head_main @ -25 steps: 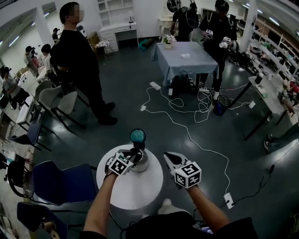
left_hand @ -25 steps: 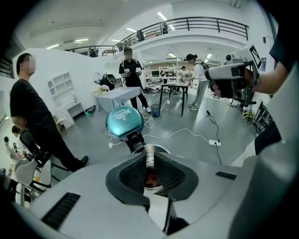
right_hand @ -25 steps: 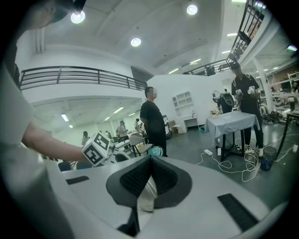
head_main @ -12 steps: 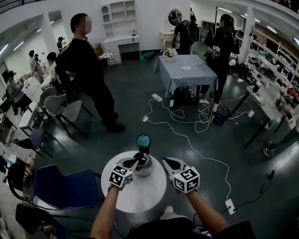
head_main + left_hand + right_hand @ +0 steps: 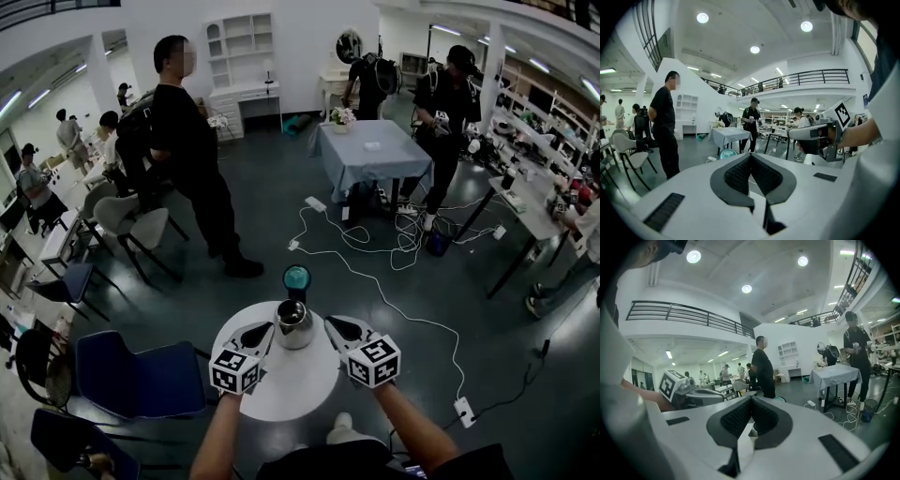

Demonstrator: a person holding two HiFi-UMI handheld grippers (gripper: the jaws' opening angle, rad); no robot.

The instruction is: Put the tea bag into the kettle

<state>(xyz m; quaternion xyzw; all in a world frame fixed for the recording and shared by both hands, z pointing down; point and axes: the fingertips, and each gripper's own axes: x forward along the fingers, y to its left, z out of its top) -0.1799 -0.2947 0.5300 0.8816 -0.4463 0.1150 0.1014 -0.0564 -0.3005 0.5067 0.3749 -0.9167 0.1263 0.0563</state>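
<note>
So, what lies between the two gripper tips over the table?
The steel kettle stands between the left gripper and right gripper, on the round white table; the head view shows this.

Bright, even indoor light from round ceiling lamps [image 5: 702, 18] — heavy fisheye bending, dark vignetted corners.

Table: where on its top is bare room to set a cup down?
The near half of the table, between left claw and right claw, is bare. Its far part is crowded: the kettle stands there, near both claws' tips.
</note>
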